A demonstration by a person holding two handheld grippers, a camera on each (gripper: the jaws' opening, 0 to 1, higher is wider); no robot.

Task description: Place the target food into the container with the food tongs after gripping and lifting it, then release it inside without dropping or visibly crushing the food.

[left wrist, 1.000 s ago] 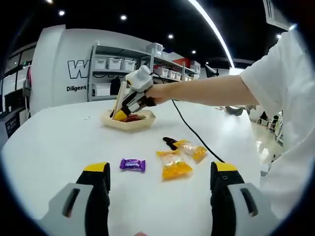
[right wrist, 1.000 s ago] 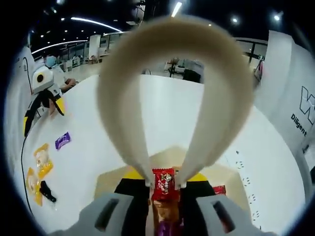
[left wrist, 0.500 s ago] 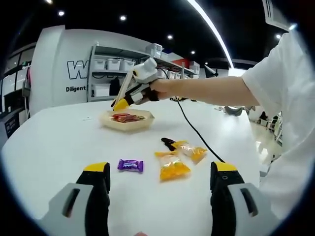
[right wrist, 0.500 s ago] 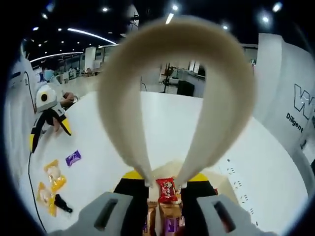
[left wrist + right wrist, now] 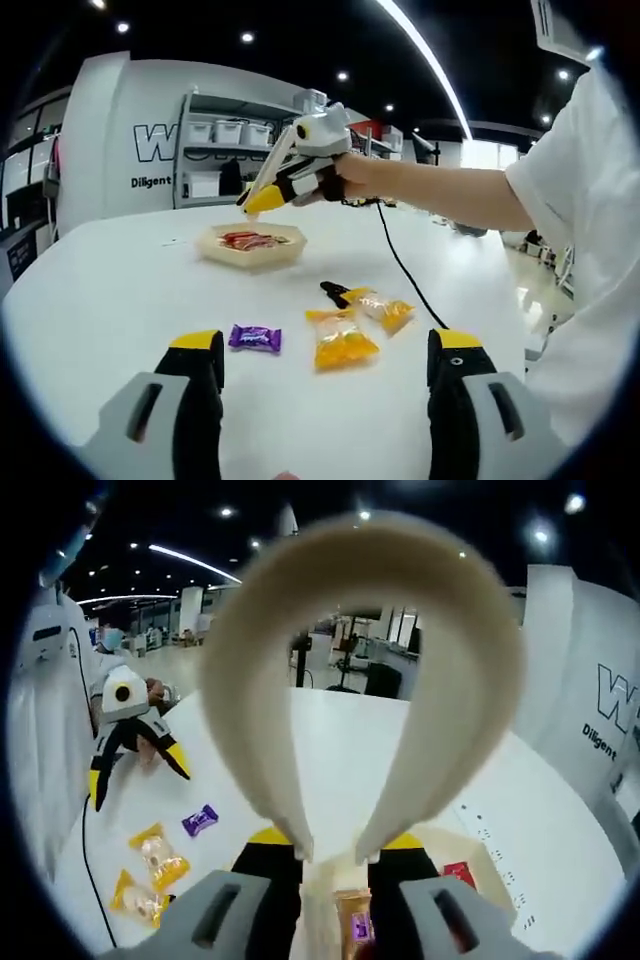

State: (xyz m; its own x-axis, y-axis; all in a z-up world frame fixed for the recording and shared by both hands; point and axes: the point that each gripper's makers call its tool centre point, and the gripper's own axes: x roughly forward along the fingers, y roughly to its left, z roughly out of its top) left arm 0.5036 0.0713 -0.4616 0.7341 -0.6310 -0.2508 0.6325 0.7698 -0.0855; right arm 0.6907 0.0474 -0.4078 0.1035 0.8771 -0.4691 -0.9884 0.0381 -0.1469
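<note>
The white desk (image 5: pixel 110 300) carries everything. A person's bare arm (image 5: pixel 440 190) reaches across it, holding the right claw (image 5: pixel 258 200) in the air above the container (image 5: pixel 250 245), a shallow beige tray toward the far edge. That claw's yellow-tipped jaws clamp the cream food tongs (image 5: pixel 365 660), whose two tips (image 5: pixel 303 850) stand slightly apart with nothing between them. The red-wrapped target food (image 5: pixel 250 239) lies inside the container among other wrapped snacks. The left claw (image 5: pixel 325 350) hovers by the near edge, jaws spread wide and empty. Between it and the container lie two orange packets (image 5: pixel 345 338), a black-ended packet (image 5: pixel 340 293) and a purple candy (image 5: pixel 255 338).
</note>
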